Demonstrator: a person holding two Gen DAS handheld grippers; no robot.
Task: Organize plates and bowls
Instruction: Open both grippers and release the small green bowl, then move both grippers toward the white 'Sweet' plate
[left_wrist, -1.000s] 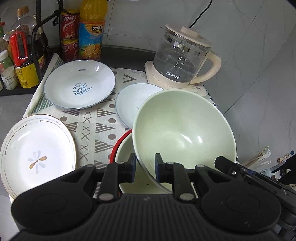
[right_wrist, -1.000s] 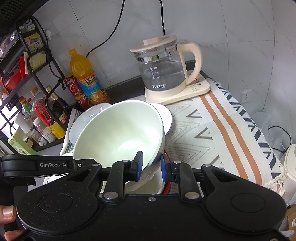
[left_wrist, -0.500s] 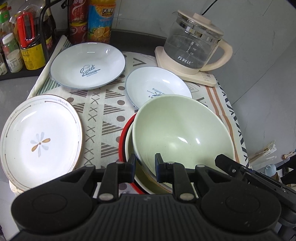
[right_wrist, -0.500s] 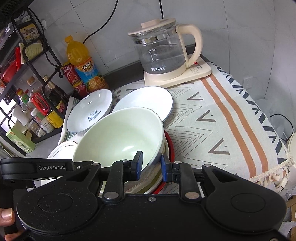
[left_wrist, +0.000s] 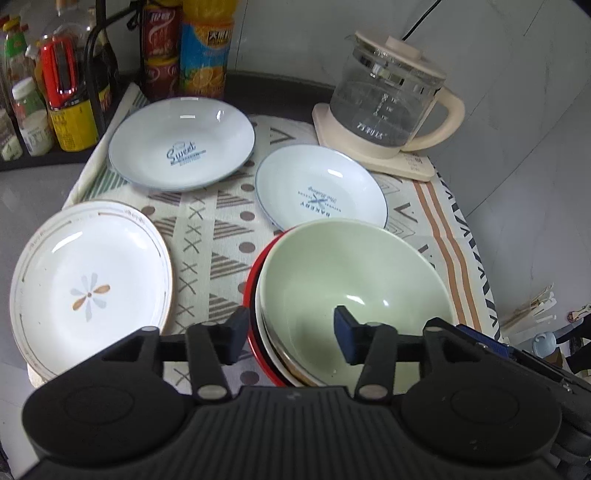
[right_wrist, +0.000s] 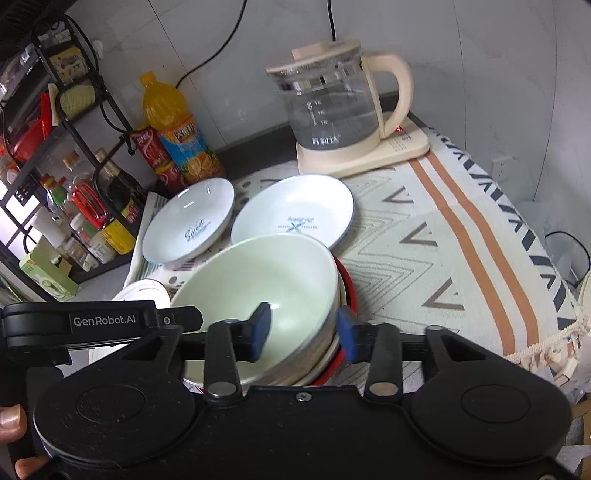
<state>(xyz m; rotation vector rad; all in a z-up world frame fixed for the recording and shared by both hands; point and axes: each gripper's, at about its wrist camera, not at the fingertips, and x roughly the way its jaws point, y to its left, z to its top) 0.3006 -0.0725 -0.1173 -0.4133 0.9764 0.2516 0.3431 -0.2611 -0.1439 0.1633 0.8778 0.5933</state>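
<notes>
Grey tiled wall (right_wrist: 480, 74), dark counter (left_wrist: 258, 79), black wire rack (right_wrist: 74, 92), possibly daylight left

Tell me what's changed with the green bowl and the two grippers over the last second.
The green bowl came down from a tilted hold and now sits nested in the stacked bowls inside the red bowl. Both the left gripper and the right gripper opened and let go of its rim. The three plates and the kettle stayed put.
</notes>
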